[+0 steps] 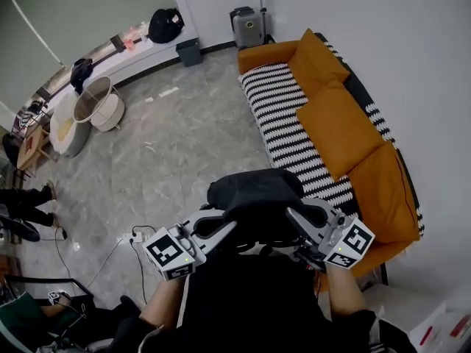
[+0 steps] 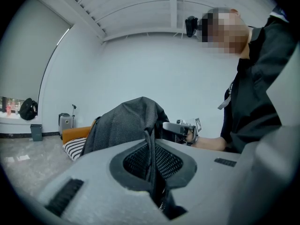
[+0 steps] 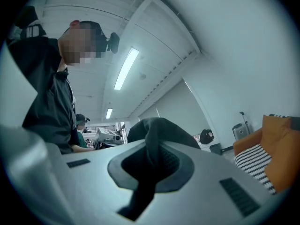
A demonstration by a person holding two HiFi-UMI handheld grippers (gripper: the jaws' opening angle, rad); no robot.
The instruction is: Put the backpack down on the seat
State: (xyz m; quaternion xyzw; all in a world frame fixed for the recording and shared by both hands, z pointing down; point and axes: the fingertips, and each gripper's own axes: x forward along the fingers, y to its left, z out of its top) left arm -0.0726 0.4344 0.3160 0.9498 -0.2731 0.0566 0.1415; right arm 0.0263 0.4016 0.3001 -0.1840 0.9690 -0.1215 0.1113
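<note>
A black backpack (image 1: 254, 195) hangs in the air between my two grippers, in front of the sofa's near end. My left gripper (image 1: 223, 227) is shut on one of its black straps (image 2: 152, 165), with the grey-black bag (image 2: 125, 121) rising just beyond the jaws. My right gripper (image 1: 296, 217) is shut on another strap (image 3: 151, 165) from the other side, the bag (image 3: 161, 128) just past it. The seat is the black-and-white striped sofa seat (image 1: 287, 127), beyond and to the right of the bag, with nothing lying on it.
Three orange cushions (image 1: 338, 123) lean along the sofa's back. A grey suitcase (image 1: 248, 26) and a dark bin (image 1: 189, 51) stand at the far wall. Round stools (image 1: 99, 103) sit at the left. Cables (image 1: 136, 235) lie on the floor near my feet.
</note>
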